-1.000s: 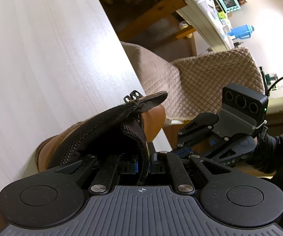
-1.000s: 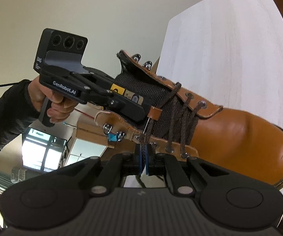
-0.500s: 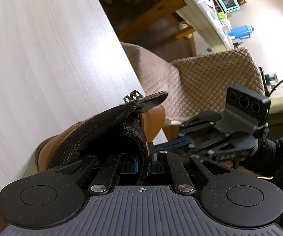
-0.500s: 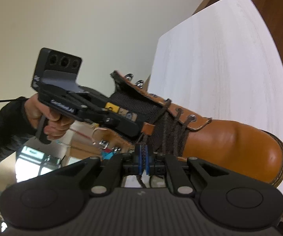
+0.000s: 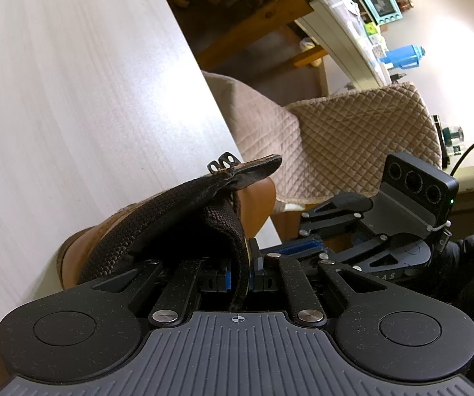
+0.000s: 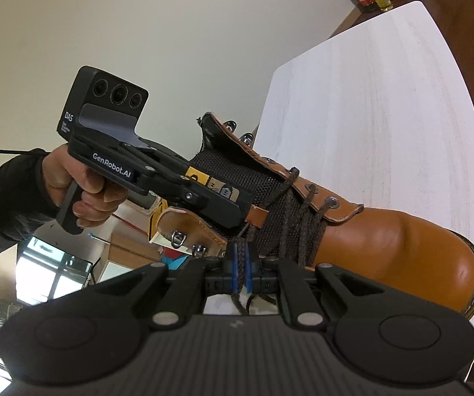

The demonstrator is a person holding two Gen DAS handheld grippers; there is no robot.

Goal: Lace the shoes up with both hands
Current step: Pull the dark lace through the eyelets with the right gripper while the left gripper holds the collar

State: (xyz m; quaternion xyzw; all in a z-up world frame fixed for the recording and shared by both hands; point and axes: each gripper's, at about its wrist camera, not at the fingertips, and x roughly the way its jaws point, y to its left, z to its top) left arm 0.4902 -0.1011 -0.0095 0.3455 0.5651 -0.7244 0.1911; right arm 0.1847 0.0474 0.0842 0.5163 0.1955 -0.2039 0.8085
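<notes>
One tan boot (image 6: 401, 241) lies on the white surface (image 6: 385, 99), lower right of frame; one dark lace (image 6: 241, 257). Left gripper (image 5: 240, 272) fingers clamped on the mesh tongue (image 5: 177, 217). Right gripper (image 6: 240, 272) fingers, just been opening, pinch the lace. Two grippers, one hand (image 6: 78, 181) visible

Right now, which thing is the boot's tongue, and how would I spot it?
Find the tan leather boot on the white table. Its tongue is the dark mesh flap between the laced sides. Unlike the smooth leather, it is netted, and the left hand-held gripper pinches it.
</notes>
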